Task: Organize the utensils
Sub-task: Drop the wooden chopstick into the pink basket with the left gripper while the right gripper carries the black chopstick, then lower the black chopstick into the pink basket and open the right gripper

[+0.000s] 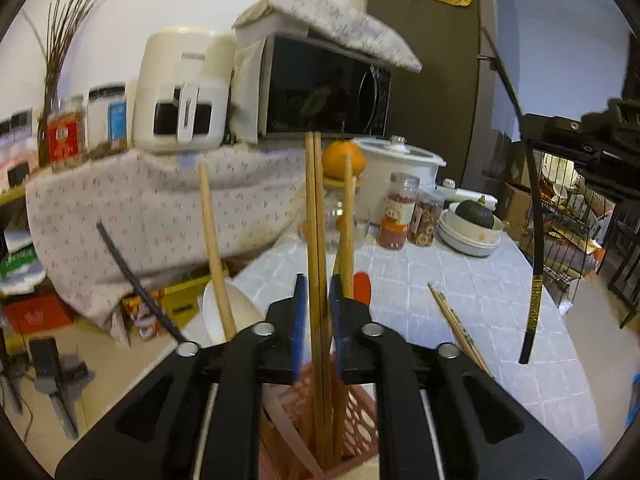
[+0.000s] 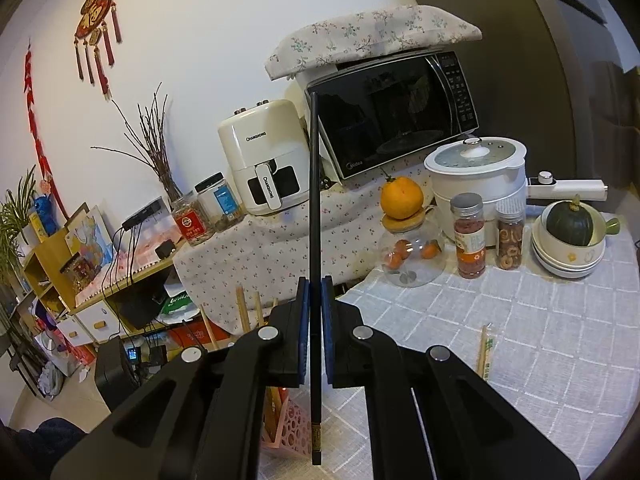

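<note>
We note the left hand-held gripper (image 1: pixel 318 308) slightly parted around two wooden chopsticks (image 1: pixel 316 240) standing in the pink holder (image 1: pixel 352 424), pads apparently clear, right hand-held gripper (image 2: pixel 315 308) clamped on a black chopstick (image 2: pixel 315 200) above the desk (image 2: pixel 520 340).

Chopsticks (image 1: pixel 318 280) upright in holder (image 1: pixel 352 420) — jar (image 1: pixel 398 212) behind, on table (image 1: pixel 460 280).
</note>
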`<move>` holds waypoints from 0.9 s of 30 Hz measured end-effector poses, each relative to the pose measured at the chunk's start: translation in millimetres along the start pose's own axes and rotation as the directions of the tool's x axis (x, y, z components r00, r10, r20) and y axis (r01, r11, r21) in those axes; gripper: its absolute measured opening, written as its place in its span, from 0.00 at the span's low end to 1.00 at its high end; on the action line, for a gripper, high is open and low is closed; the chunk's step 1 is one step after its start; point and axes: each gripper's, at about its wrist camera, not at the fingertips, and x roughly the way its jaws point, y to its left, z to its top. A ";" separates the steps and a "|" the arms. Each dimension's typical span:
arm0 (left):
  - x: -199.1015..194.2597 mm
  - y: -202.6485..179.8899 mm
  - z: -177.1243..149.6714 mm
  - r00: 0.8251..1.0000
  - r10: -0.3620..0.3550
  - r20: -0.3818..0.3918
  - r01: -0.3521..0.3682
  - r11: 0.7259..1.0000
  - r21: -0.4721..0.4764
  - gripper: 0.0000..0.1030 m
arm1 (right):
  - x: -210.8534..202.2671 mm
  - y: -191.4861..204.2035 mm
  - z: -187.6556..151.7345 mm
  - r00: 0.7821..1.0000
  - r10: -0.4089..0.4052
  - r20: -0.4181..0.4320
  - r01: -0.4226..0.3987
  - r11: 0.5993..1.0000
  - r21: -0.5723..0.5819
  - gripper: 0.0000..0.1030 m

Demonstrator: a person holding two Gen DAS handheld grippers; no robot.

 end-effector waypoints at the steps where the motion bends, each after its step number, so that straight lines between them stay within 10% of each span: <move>1: -1.6 1.6 1.4 1.000 -0.005 -0.014 0.005 1.000 -0.014 0.29 | 0.9 0.5 -0.8 1.000 -0.001 -0.001 0.001 1.000 0.002 0.06; 6: -24.2 8.5 30.3 0.997 -0.038 -0.061 0.032 0.994 -0.104 0.30 | 8.3 7.4 -6.7 1.000 0.007 -0.008 -0.007 1.000 0.015 0.06; 14: -49.5 33.0 62.7 0.966 0.028 -0.258 -0.075 0.982 -0.175 0.64 | 20.6 30.3 -15.2 0.999 0.009 0.042 -0.010 1.000 0.019 0.06; 27: -27.8 95.4 52.5 0.904 -0.023 -0.428 -0.158 0.910 -0.384 0.70 | 55.0 66.1 -50.4 0.993 -0.048 0.111 0.044 0.998 0.036 0.06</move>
